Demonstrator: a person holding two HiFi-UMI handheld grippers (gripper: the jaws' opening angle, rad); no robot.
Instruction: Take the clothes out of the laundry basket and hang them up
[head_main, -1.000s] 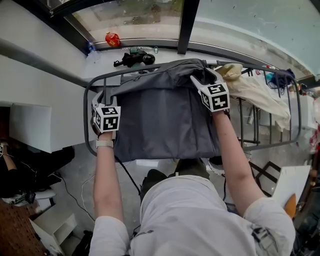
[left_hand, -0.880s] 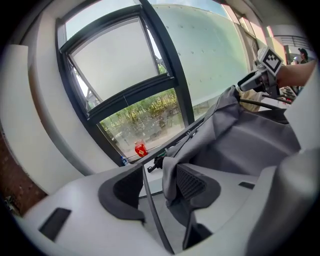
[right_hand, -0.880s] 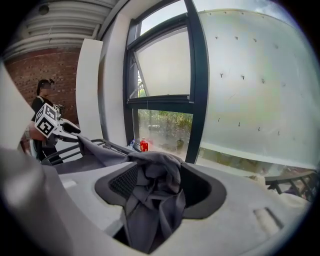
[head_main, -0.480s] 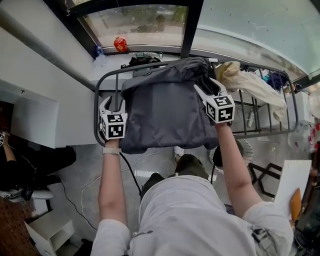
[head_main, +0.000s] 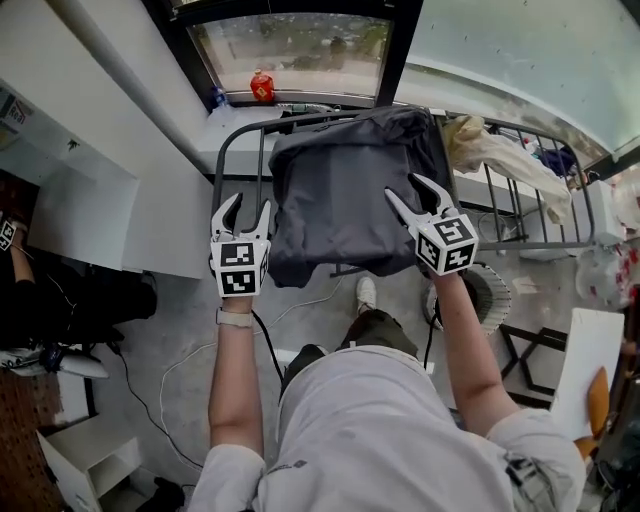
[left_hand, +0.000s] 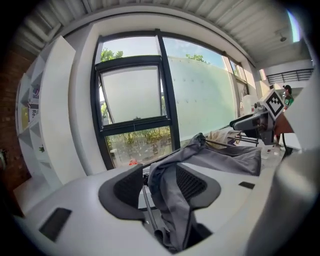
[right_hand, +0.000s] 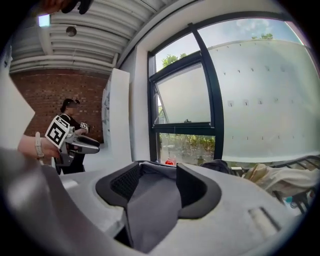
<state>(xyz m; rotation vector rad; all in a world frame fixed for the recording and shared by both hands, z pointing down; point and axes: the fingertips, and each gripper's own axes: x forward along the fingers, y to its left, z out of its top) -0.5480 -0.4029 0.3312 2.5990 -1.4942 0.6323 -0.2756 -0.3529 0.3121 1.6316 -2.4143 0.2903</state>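
A dark grey garment (head_main: 345, 190) lies draped over a metal drying rack (head_main: 237, 148) below a window. My left gripper (head_main: 245, 207) is at the garment's near-left corner, jaws apart. In the left gripper view a fold of the grey garment (left_hand: 220, 157) and a rack rod sit between the jaws, loose against the right pad (left_hand: 192, 182). My right gripper (head_main: 412, 190) stands at the garment's near-right edge with its jaws spread wide. In the right gripper view grey cloth (right_hand: 152, 200) fills the gap between the jaws without being pinched.
A beige cloth (head_main: 500, 160) hangs on the rack's right part. A red bottle (head_main: 262, 86) stands on the window sill. A round object (head_main: 490, 295) sits on the floor under the rack. A white shelf unit (head_main: 100, 460) is at lower left, and a person (head_main: 20, 300) sits at far left.
Both grippers have drawn back toward me, from the garment's far part to its near edge. The left gripper's jaws stand wider than a second ago.
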